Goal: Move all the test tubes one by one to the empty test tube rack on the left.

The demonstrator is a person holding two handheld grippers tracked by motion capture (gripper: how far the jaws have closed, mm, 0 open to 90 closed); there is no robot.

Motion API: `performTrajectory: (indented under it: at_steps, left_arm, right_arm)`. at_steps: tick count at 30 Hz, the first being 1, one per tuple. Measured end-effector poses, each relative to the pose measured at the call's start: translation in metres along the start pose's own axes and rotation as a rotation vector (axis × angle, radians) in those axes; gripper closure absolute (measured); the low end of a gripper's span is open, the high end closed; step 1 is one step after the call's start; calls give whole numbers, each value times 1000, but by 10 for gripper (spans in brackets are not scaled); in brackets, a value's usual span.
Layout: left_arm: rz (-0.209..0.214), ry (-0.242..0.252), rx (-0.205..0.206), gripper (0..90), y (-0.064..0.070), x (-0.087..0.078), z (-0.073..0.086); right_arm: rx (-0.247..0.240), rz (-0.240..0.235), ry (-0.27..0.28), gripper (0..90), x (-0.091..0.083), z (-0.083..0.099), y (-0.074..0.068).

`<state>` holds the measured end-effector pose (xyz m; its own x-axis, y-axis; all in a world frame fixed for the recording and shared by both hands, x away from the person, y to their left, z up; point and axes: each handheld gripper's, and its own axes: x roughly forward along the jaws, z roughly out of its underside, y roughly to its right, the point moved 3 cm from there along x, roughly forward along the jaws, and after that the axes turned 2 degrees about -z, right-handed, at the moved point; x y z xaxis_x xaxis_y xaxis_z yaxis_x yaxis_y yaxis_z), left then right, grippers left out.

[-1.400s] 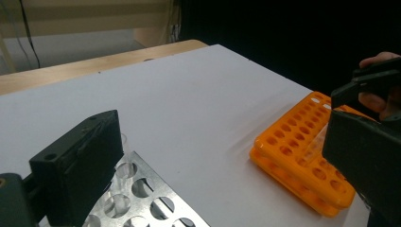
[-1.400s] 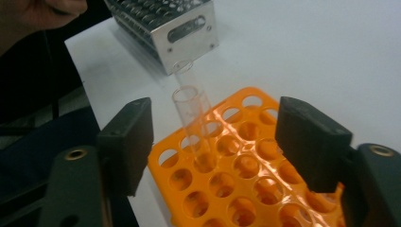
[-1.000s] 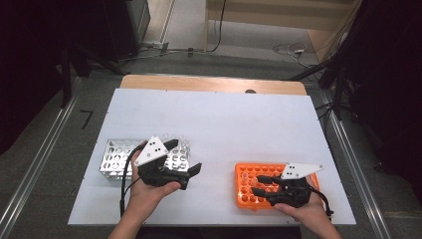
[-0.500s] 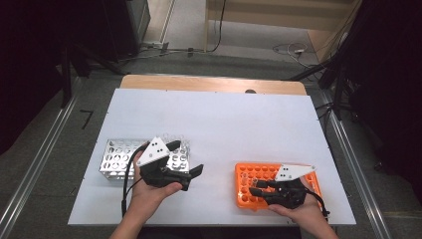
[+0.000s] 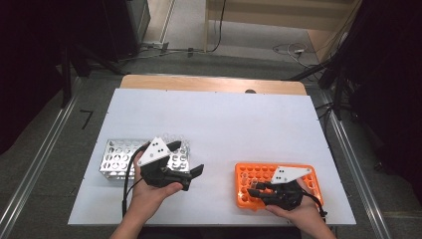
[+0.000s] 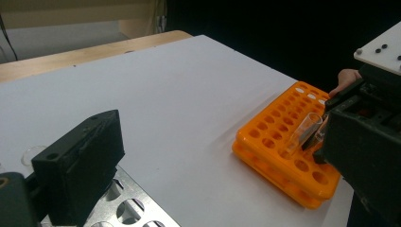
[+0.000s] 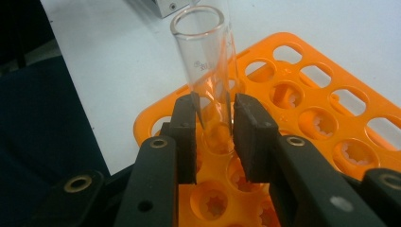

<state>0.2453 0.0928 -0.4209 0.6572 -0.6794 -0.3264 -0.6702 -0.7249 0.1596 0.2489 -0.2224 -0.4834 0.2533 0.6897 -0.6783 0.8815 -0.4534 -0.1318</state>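
Note:
A clear glass test tube (image 7: pixel 208 61) stands tilted with its lower end in a hole near the corner of the orange rack (image 7: pixel 302 71). My right gripper (image 7: pixel 215 118) is shut on the tube just above the rack. In the high view the right gripper (image 5: pixel 252 191) lies over the left part of the orange rack (image 5: pixel 244 174). My left gripper (image 5: pixel 191 159) hovers open and holds nothing beside the metal rack (image 5: pixel 114 159). From the left gripper (image 6: pixel 222 156) I see the test tube (image 6: pixel 307 130) leaning in the orange rack (image 6: pixel 274 137).
The metal rack (image 6: pixel 125 205) holds several glass tubes and sits at the near left of the white table (image 5: pixel 224 124). The orange rack lies close to the table's near right edge. Cables trail on the floor beyond the table.
My right gripper has shifted a little left and toward the near edge with the tube, lower over the orange rack. The left gripper has hardly moved.

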Motion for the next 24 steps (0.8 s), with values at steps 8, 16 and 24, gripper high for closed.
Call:
performTrajectory:
  at_steps: [8, 16, 24]
  left_arm:
    - [-3, -4, 4, 4, 2, 1, 0]
    - [1, -5, 10, 5, 2, 1, -1]
    - [5, -2, 7, 5, 3, 0, -1]
  right_arm:
    - [-18, 36, 9, 730, 1, 0, -1]
    - [-7, 39, 6, 738, -1, -2, 0]
    - [0, 33, 42, 737, -12, -8, 0]
